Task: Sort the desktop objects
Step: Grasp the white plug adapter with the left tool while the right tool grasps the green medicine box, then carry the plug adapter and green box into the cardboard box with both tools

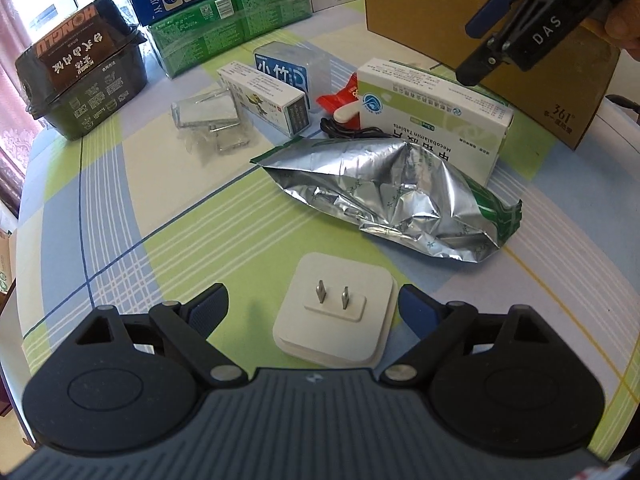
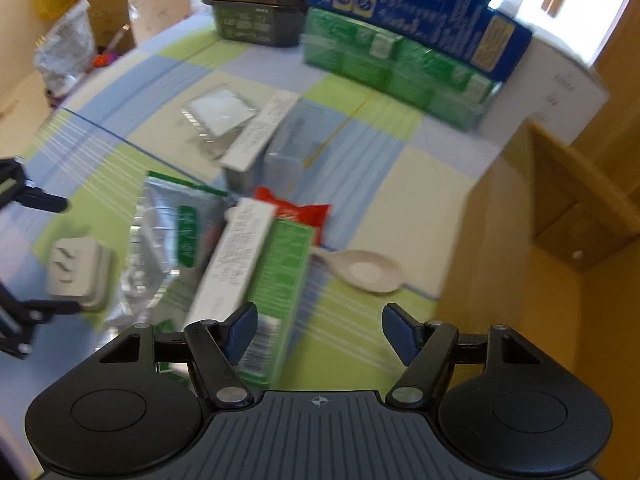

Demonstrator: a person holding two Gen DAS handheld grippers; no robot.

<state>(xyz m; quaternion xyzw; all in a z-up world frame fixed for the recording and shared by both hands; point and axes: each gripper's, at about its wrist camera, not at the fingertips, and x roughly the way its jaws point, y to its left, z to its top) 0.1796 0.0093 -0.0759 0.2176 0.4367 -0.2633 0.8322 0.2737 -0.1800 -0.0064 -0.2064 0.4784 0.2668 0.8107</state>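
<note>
Nearest the left wrist camera, a white plug adapter (image 1: 334, 312) lies prongs up on the checked cloth of the desk (image 1: 160, 208), between the wide-spread jaws of the left hand-held gripper (image 1: 312, 308); the right pad sits just beside the adapter's edge, the left pad stands clear, and nothing is gripped. Farther back, from left to right, stand a black food tub (image 1: 80, 72), clear plastic packs (image 1: 208, 116), a small white carton (image 1: 264, 96), a crumpled foil pouch (image 1: 384, 196) and a green-and-white tablet box (image 1: 432, 112) resting partly on the pouch. At the upper right, the right hand-held gripper (image 2: 316, 332) hangs above the tablet box, in front of a brown cardboard box (image 1: 440, 8). In its own blurred view its jaws stand partly open and empty, over the box's near end, with a pale spoon (image 2: 360, 270) on the cloth to the right.
</note>
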